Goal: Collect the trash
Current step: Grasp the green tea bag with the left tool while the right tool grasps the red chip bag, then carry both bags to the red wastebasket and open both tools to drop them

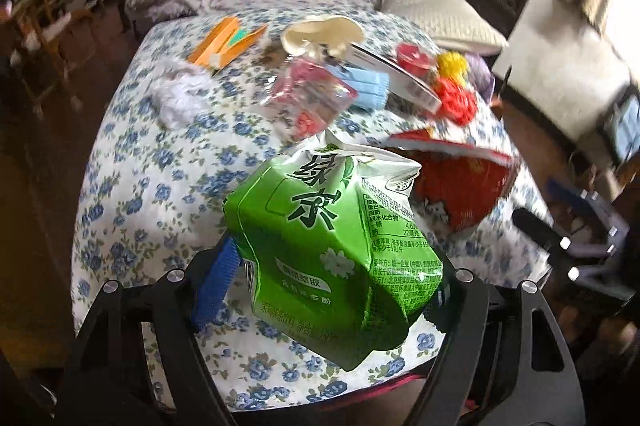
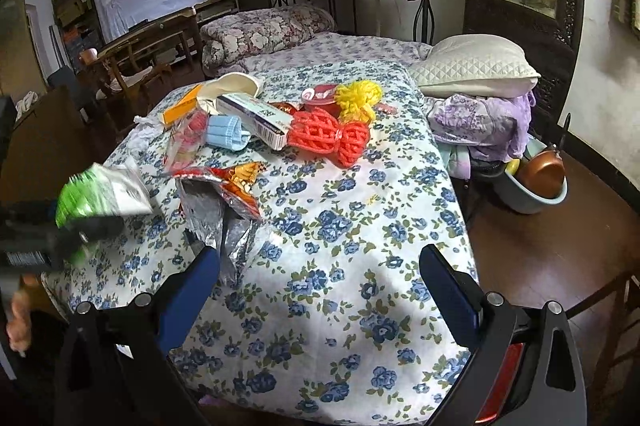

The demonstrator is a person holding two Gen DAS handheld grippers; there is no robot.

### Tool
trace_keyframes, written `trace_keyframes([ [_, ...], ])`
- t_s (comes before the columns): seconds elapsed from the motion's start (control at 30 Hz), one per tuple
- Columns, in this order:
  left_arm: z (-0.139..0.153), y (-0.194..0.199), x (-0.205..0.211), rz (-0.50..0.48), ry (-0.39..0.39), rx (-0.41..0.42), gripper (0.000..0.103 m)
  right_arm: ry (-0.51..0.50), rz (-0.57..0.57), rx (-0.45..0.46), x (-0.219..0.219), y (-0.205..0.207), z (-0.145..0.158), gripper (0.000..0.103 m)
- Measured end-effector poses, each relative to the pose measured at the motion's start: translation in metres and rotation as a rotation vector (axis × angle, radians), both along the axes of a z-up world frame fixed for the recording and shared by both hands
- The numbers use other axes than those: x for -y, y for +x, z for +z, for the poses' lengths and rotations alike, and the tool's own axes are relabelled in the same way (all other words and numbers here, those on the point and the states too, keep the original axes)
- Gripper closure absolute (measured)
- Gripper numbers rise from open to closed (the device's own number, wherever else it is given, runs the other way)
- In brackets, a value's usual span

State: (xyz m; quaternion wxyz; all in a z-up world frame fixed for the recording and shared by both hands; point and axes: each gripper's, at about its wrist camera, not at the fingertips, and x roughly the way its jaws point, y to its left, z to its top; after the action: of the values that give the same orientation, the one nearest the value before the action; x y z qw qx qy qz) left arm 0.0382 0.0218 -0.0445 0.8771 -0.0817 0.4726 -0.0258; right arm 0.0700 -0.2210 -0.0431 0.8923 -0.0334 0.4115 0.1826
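On the flowered bedspread (image 2: 340, 226), L to R: the left gripper (image 1: 336, 278) is clamped on a crumpled green drink carton (image 1: 332, 226), lifted off the cloth. Grip sits low on a squashy, tilted pack, so it could slip or dribble. Next, the torn red wrapper (image 2: 236, 186) w/ foil, loose, easy to snag. Right gripper (image 2: 320, 286) gapes wide, empty; more litter lies further back.
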Motion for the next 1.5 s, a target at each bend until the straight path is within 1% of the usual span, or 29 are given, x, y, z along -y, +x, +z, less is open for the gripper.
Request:
trace_keyframes([
  [0.1, -0.002, -0.001, -0.007, 0.008, -0.026, -0.023, 0.027, -0.013, 0.054, 0.007, -0.013, -0.002, -0.001, 0.006],
  [0.23, 0.003, -0.002, -0.008, 0.015, -0.051, -0.016, 0.027, -0.058, 0.166, 0.018, -0.043, 0.0, 0.0, 0.006],
  [0.3, 0.005, -0.006, -0.011, 0.024, -0.064, -0.011, 0.027, -0.067, 0.193, 0.034, -0.052, 0.002, 0.002, 0.006],
  [0.37, 0.005, -0.008, -0.013, 0.027, -0.072, -0.006, 0.027, -0.084, 0.194, 0.037, -0.058, 0.009, 0.002, 0.006],
  [0.47, 0.005, -0.008, -0.015, 0.029, -0.077, -0.006, 0.027, -0.049, 0.222, -0.006, -0.062, 0.024, 0.001, 0.006],
  [0.53, 0.004, -0.008, -0.013, 0.026, -0.071, -0.009, 0.027, -0.027, 0.209, -0.001, -0.063, 0.031, 0.005, 0.007],
  [0.57, 0.004, -0.008, -0.013, 0.024, -0.068, -0.01, 0.027, -0.016, 0.21, -0.001, -0.062, 0.033, 0.006, 0.01],
  [0.6, 0.003, -0.007, -0.013, 0.022, -0.065, -0.011, 0.027, -0.002, 0.216, -0.004, -0.064, 0.033, 0.007, 0.019],
  [0.63, 0.003, -0.007, -0.012, 0.02, -0.062, -0.012, 0.027, 0.005, 0.222, -0.009, -0.065, 0.033, 0.007, 0.033],
  [0.67, 0.003, -0.006, -0.011, 0.018, -0.06, -0.014, 0.027, -0.001, 0.225, -0.013, -0.065, 0.033, 0.007, 0.043],
  [0.7, 0.002, -0.006, -0.01, 0.016, -0.059, -0.014, 0.027, -0.016, 0.238, -0.022, -0.067, 0.032, 0.004, 0.07],
  [0.73, 0.002, -0.005, -0.009, 0.012, -0.057, -0.015, 0.027, -0.034, 0.246, -0.032, -0.069, 0.03, 0.001, 0.094],
  [0.83, 0.002, -0.005, -0.004, 0.005, -0.037, -0.011, 0.027, -0.034, 0.24, -0.059, -0.064, 0.021, -0.002, 0.097],
  [0.97, 0.004, -0.007, 0.0, 0.012, -0.013, 0.011, 0.027, -0.014, 0.228, -0.039, -0.054, 0.007, 0.006, 0.097],
  [1.07, 0.009, -0.011, 0.005, 0.024, 0.006, 0.055, 0.027, 0.037, 0.17, -0.029, -0.037, 0.006, 0.018, 0.097],
  [1.13, 0.01, -0.012, 0.009, 0.016, 0.006, 0.059, 0.027, 0.064, 0.124, -0.012, -0.021, 0.005, 0.026, 0.097],
  [1.23, 0.011, -0.014, 0.022, -0.017, 0.004, 0.063, 0.027, 0.085, 0.033, 0.019, 0.013, -0.002, 0.036, 0.097],
  [1.3, 0.013, -0.015, 0.032, -0.042, -0.002, 0.061, 0.027, 0.091, -0.03, 0.031, 0.046, -0.008, 0.042, 0.097],
  [1.33, 0.015, -0.015, 0.042, -0.061, -0.004, 0.059, 0.027, 0.099, -0.044, 0.029, 0.058, -0.01, 0.043, 0.097],
  [1.37, 0.02, -0.015, 0.057, -0.095, 0.0, 0.073, 0.027, 0.112, -0.068, 0.025, 0.078, -0.012, 0.043, 0.097],
  [1.43, 0.029, -0.014, 0.089, -0.181, 0.013, 0.095, 0.027, 0.108, -0.124, 0.035, 0.11, -0.015, 0.043, 0.097],
  [1.5, 0.035, -0.006, 0.134, -0.291, -0.003, 0.078, 0.027, 0.096, -0.204, 0.043, 0.148, -0.016, 0.04, 0.096],
])
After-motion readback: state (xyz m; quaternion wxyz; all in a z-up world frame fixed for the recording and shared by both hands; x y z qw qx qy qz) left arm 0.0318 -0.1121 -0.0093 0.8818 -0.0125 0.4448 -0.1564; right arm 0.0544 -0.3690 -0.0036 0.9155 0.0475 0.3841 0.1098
